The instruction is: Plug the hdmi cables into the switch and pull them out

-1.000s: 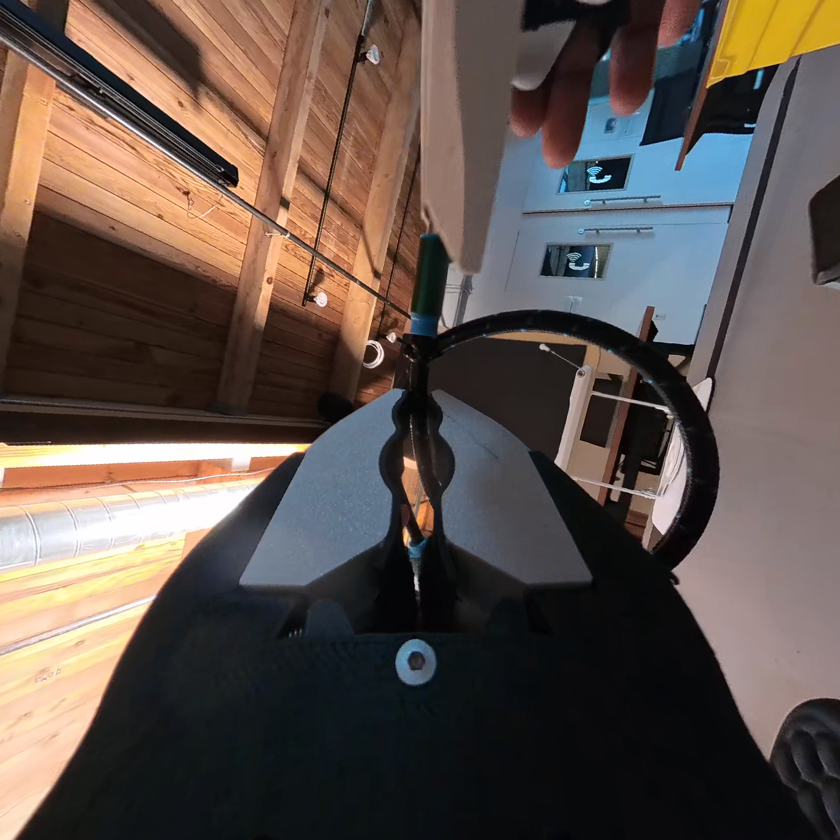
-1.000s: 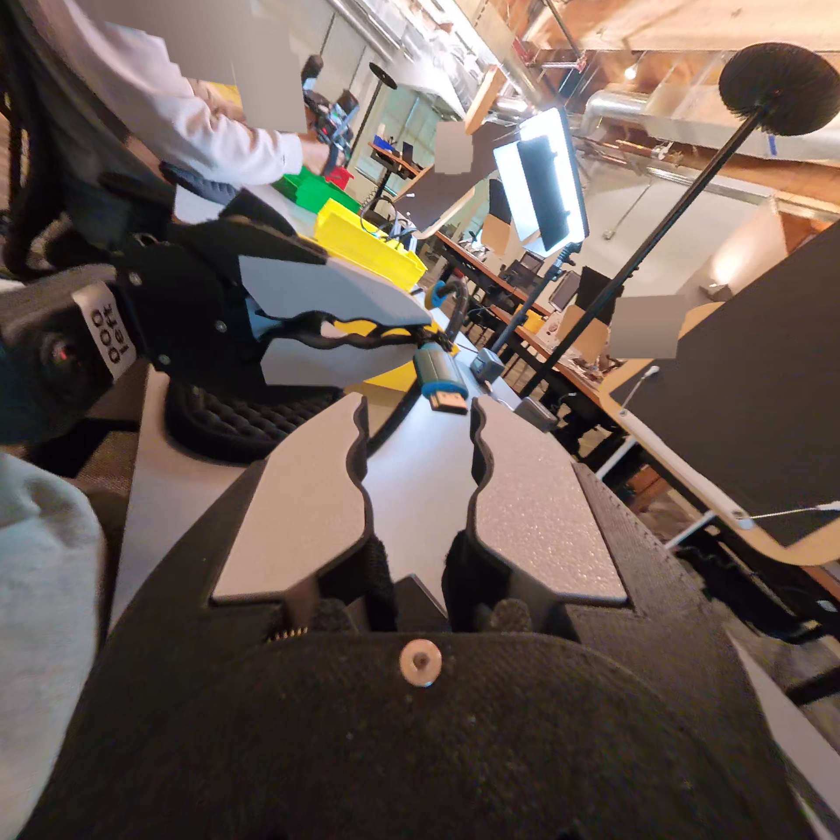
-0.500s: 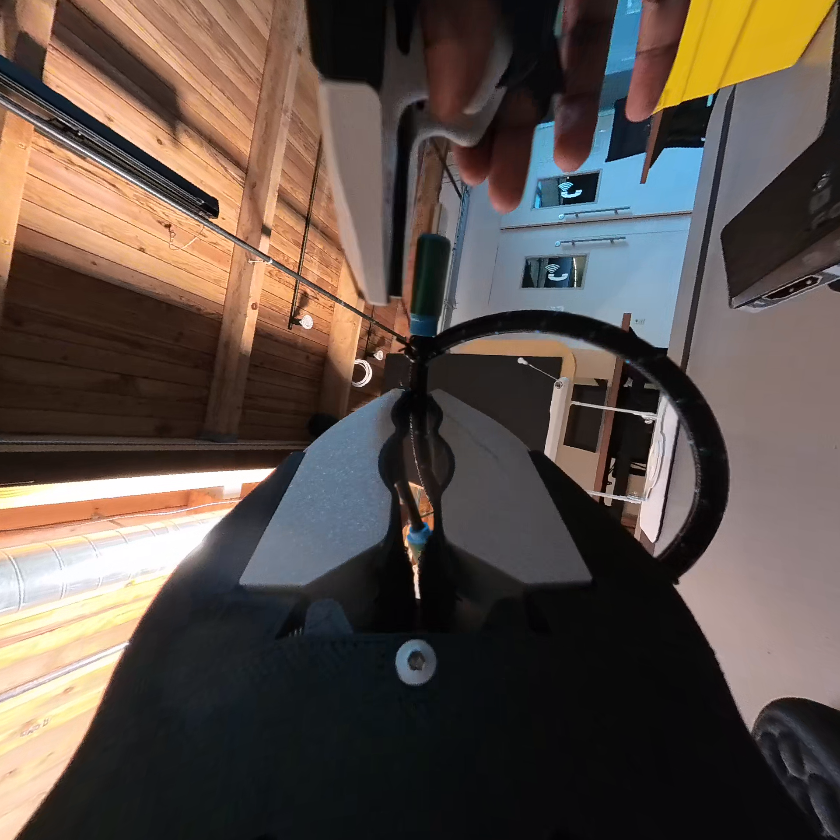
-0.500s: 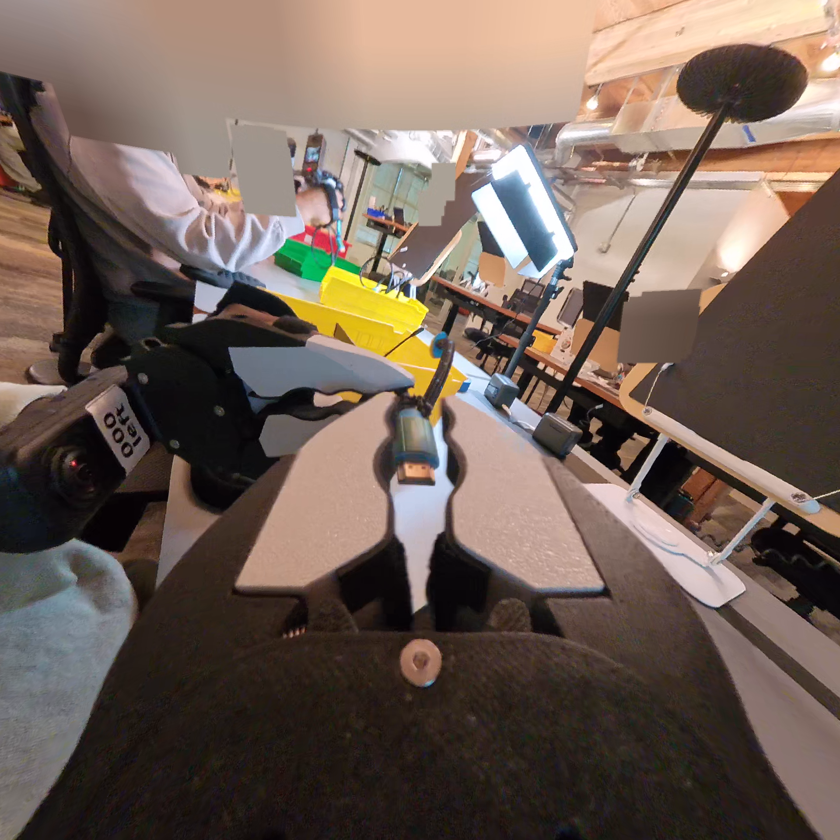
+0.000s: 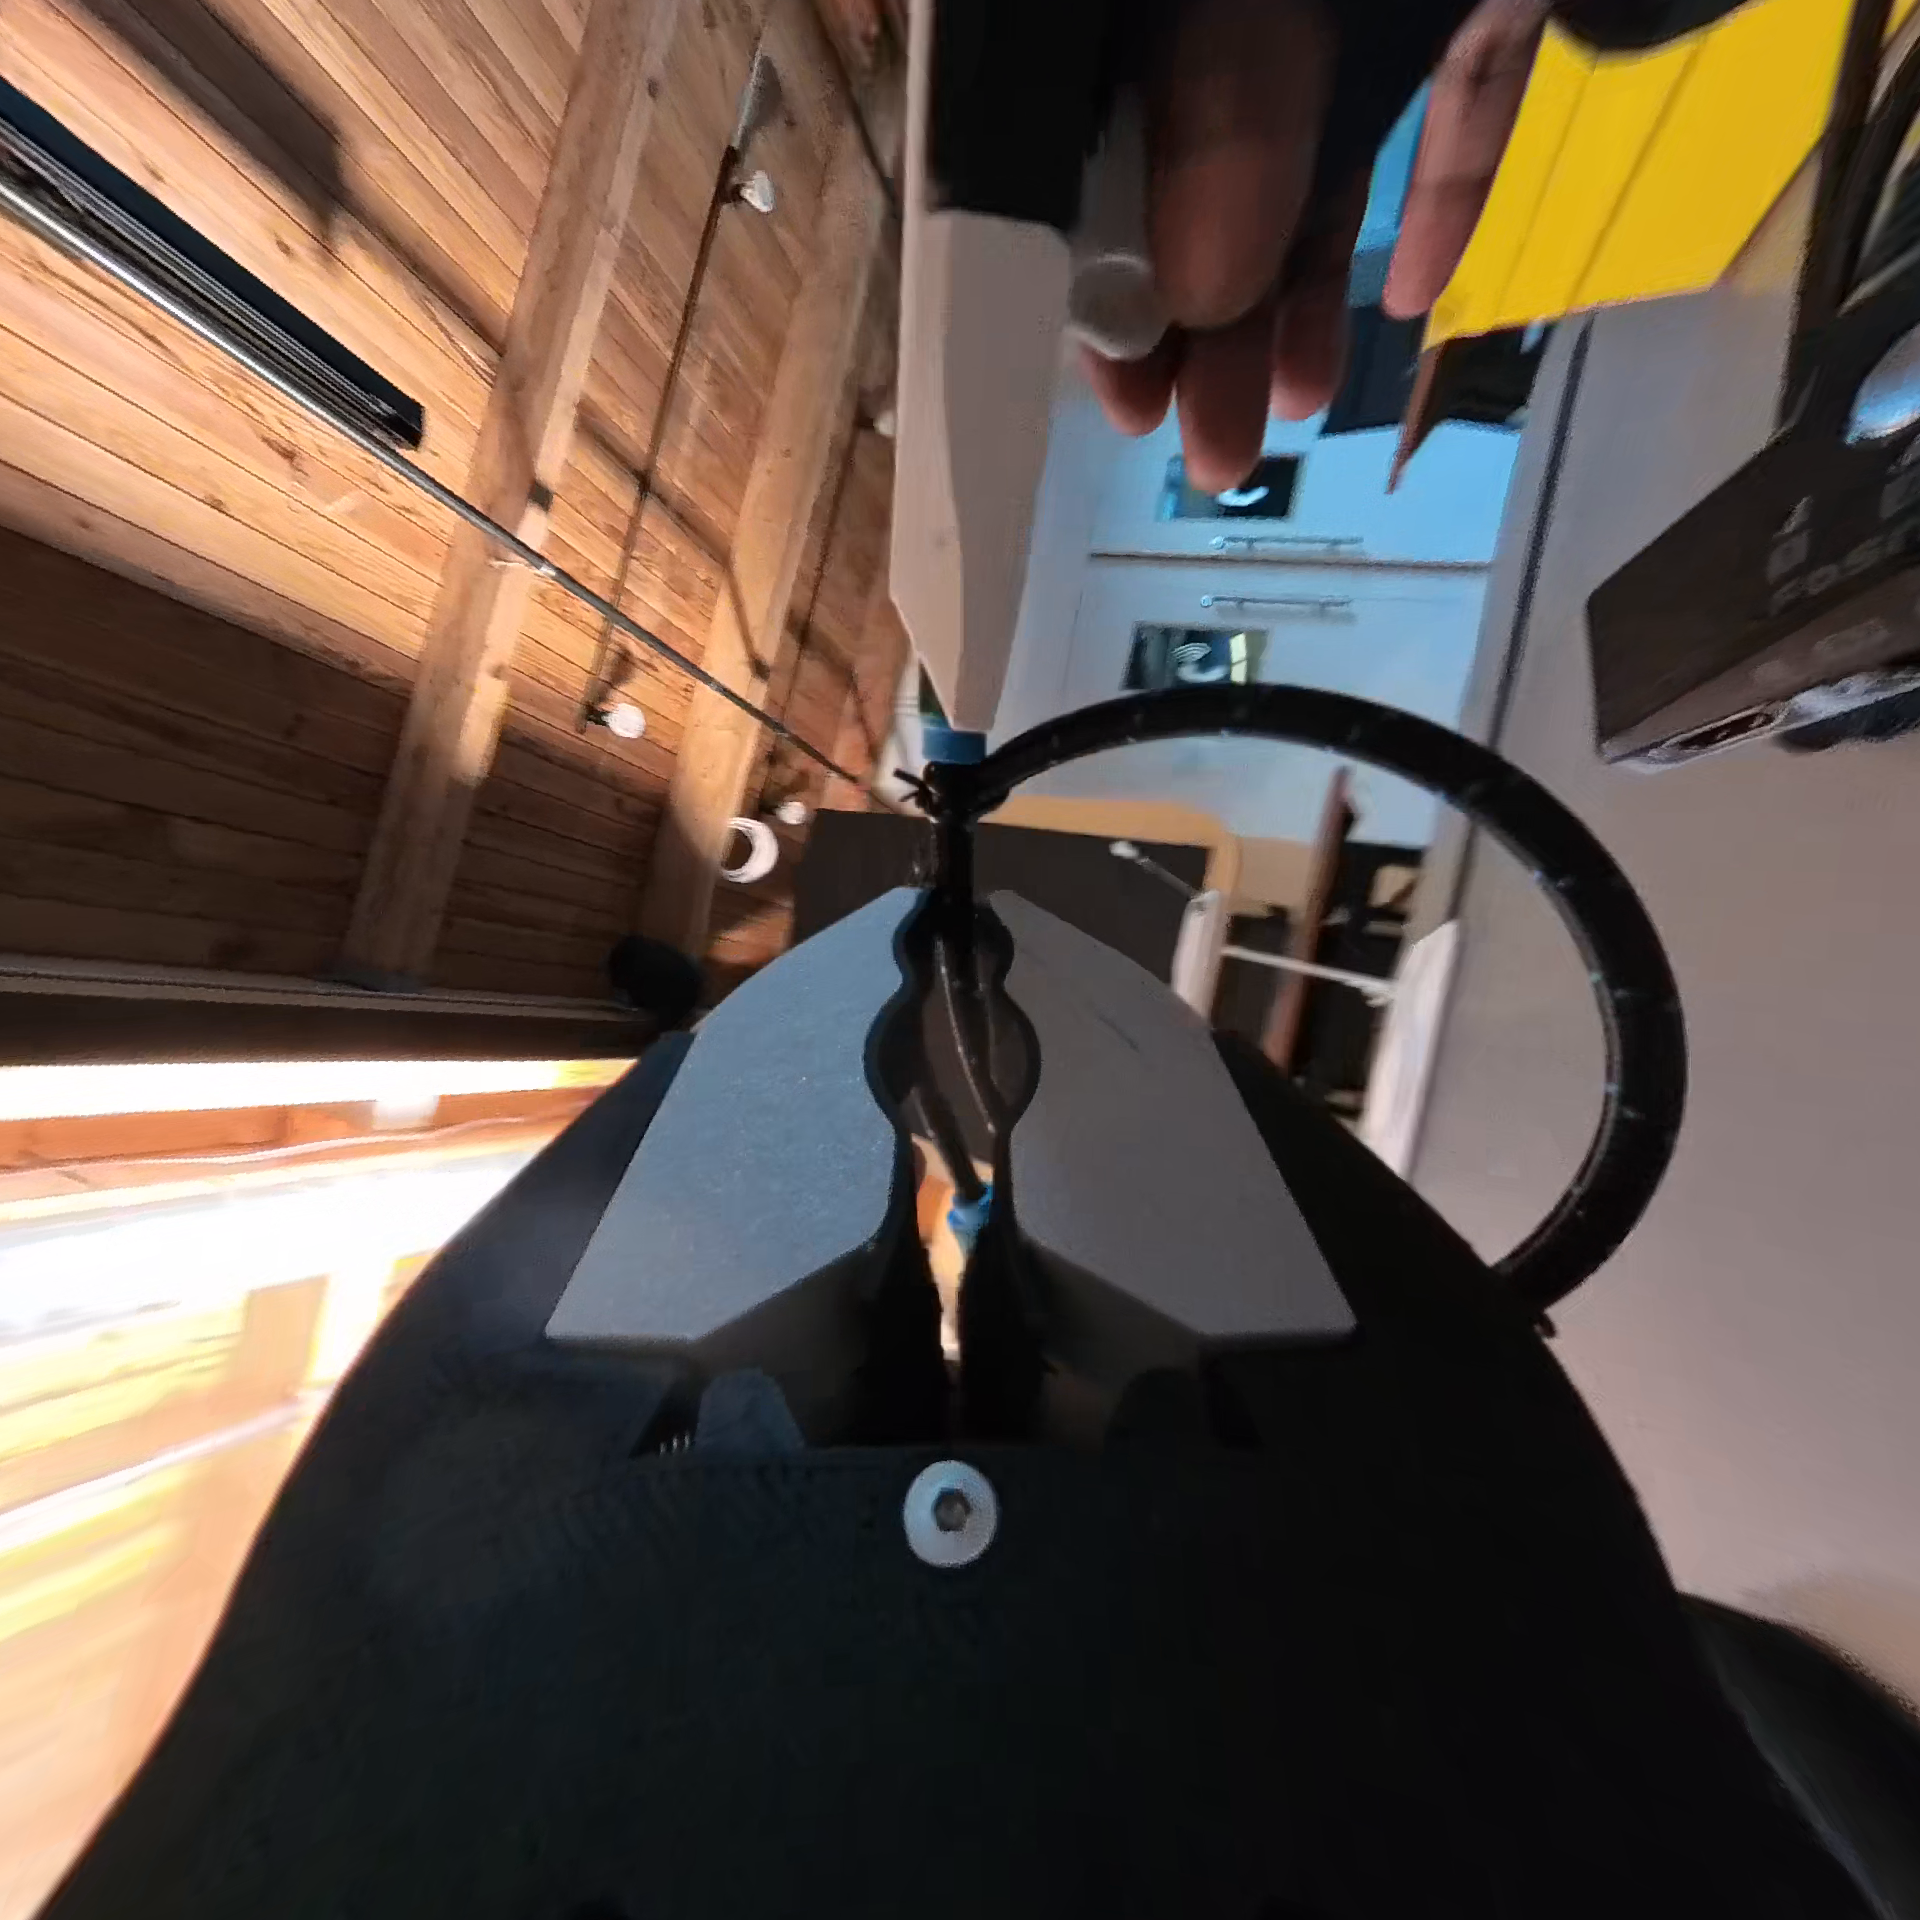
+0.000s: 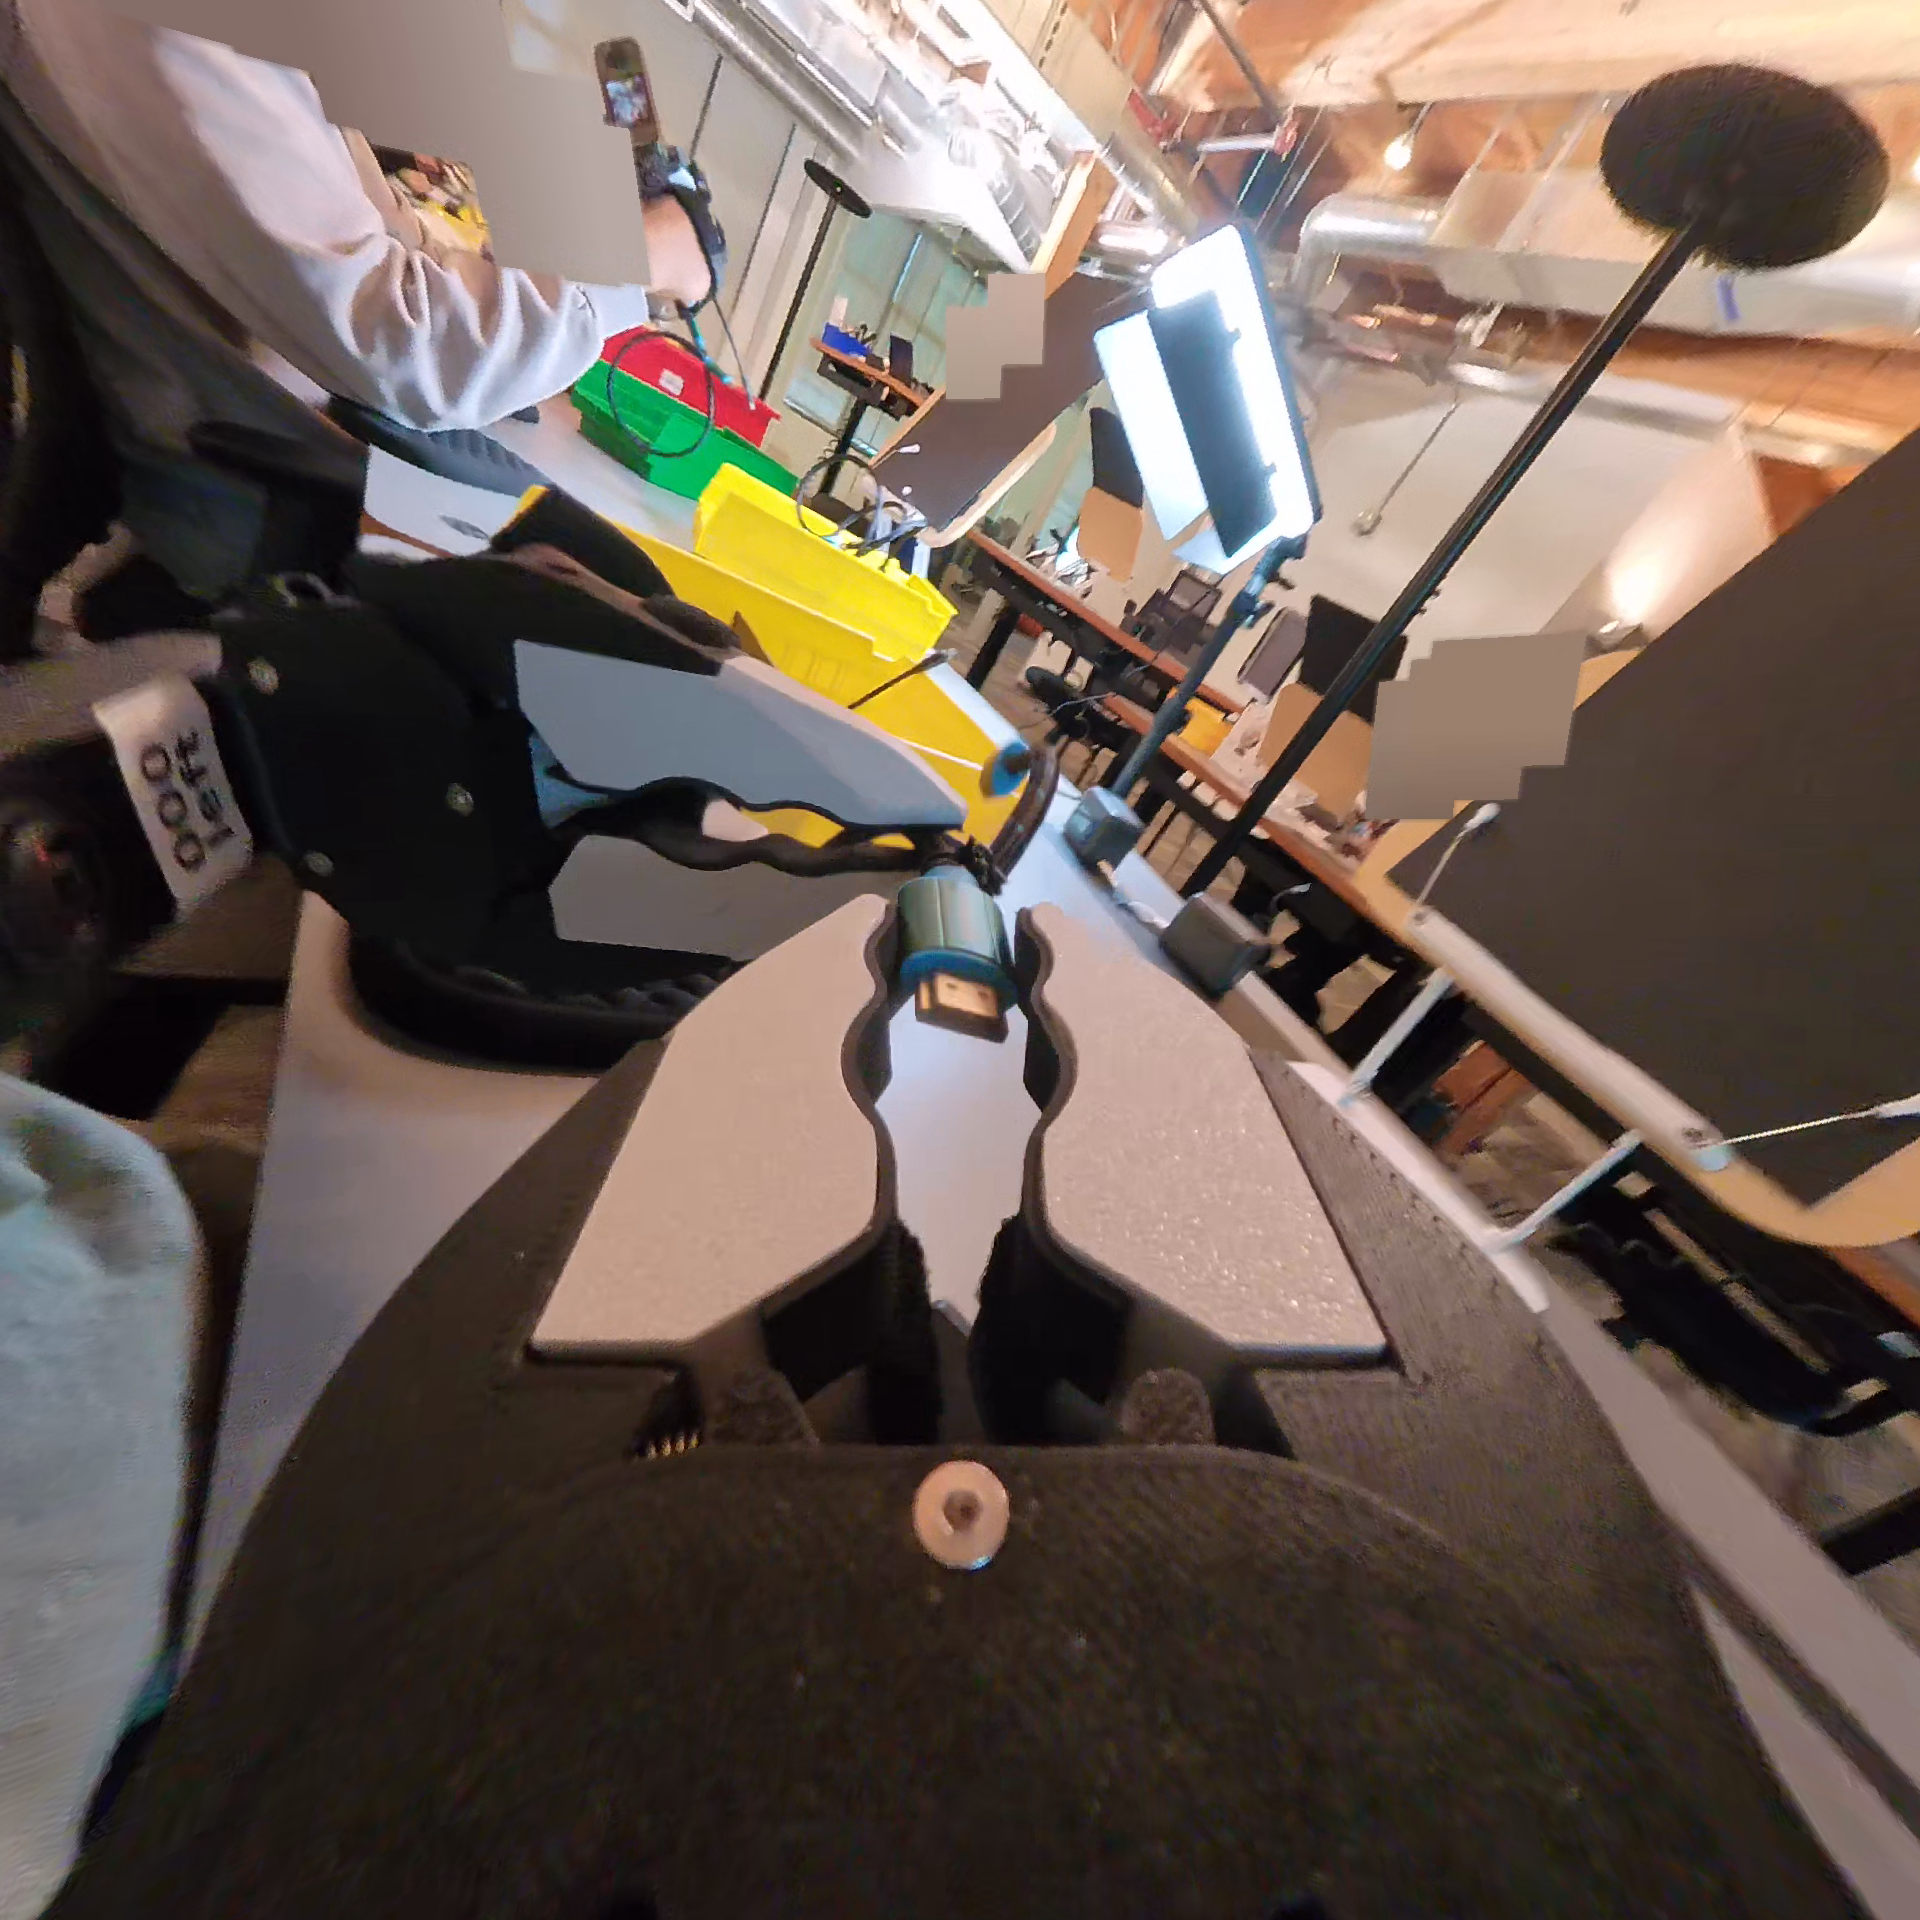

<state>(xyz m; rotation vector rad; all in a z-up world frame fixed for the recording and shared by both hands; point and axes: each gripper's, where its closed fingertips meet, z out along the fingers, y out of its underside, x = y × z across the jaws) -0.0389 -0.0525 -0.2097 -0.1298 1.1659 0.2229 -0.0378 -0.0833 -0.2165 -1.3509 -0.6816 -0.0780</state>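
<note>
Two grippers on one cable right now! The left gripper (image 5: 954, 925) is pinched tight on the black HDMI cable (image 5: 1621, 997), which loops out to the side and curls back. The right gripper (image 6: 954, 935) has its fingertips pressed against the plug (image 6: 951, 961), dark body with blue trim, gold connector pointing back toward the camera. So the plug is up in the air between both tools, above the pale desk (image 6: 416, 1122), not yet in any socket.

The switch (image 5: 1756, 613), a dark box, sits at the right edge of the left wrist view with an open port (image 5: 1735, 727) facing out. Looks like the hand-over step; next I'd expect the plug to be turned and lined up squarely with that port.

Writing? The switch carries pale lettering, blurred, and the left gripper wears a white tag (image 6: 182, 795) with print.
</note>
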